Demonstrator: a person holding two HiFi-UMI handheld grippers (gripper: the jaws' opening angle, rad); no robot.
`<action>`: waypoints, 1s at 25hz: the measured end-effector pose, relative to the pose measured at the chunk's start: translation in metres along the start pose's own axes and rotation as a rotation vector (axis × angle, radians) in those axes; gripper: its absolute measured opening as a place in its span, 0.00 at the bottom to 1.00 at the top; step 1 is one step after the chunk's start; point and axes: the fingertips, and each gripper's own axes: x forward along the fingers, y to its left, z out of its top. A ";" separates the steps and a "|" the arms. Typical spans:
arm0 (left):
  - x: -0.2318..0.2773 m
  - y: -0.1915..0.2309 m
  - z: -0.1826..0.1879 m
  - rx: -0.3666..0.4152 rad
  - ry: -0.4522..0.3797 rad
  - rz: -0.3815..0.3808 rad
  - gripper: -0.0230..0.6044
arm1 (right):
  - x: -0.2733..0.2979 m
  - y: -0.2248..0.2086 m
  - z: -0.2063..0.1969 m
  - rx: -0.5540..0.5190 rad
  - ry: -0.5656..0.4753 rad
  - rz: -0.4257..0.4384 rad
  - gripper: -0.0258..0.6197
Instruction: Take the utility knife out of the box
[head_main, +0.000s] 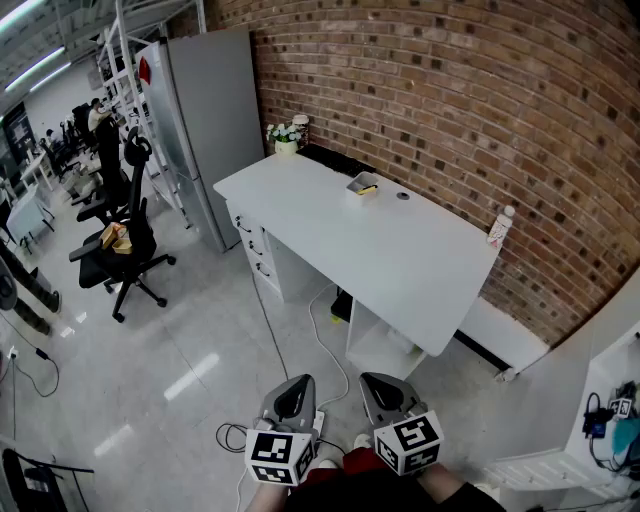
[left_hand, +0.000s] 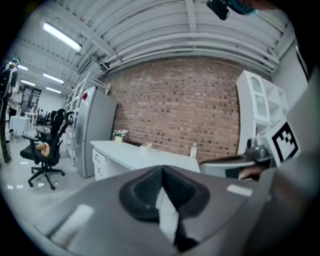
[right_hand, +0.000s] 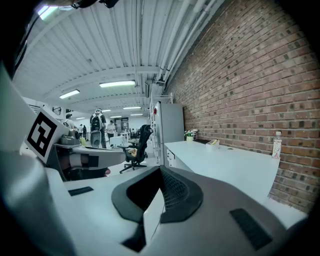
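A small open box (head_main: 363, 185) stands on the white desk (head_main: 330, 230) near the brick wall, with something yellow in it; it is too small to tell whether that is the utility knife. The box also shows far off in the left gripper view (left_hand: 146, 146) and in the right gripper view (right_hand: 213, 143). Both grippers hang at the bottom of the head view, well short of the desk and over the floor. My left gripper (head_main: 290, 398) (left_hand: 162, 172) is shut and holds nothing. My right gripper (head_main: 385, 395) (right_hand: 160, 175) has its jaws together with nothing between them.
A plastic bottle (head_main: 499, 228) stands at the desk's right end, a flower pot (head_main: 285, 138) at its far left corner, a small dark disc (head_main: 403, 196) near the box. A grey cabinet (head_main: 205, 130), a black office chair (head_main: 125, 240), floor cables (head_main: 300, 330) and a white shelf (head_main: 610, 400) surround the desk.
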 end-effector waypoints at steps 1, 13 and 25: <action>0.001 0.001 0.000 -0.001 0.000 0.001 0.04 | 0.001 0.000 0.000 -0.001 -0.001 0.000 0.05; 0.000 0.004 -0.014 -0.015 0.026 -0.004 0.04 | 0.000 -0.003 -0.005 0.024 -0.019 -0.040 0.05; 0.012 0.019 -0.003 0.009 0.009 -0.001 0.04 | -0.001 -0.023 -0.009 0.044 -0.006 -0.107 0.05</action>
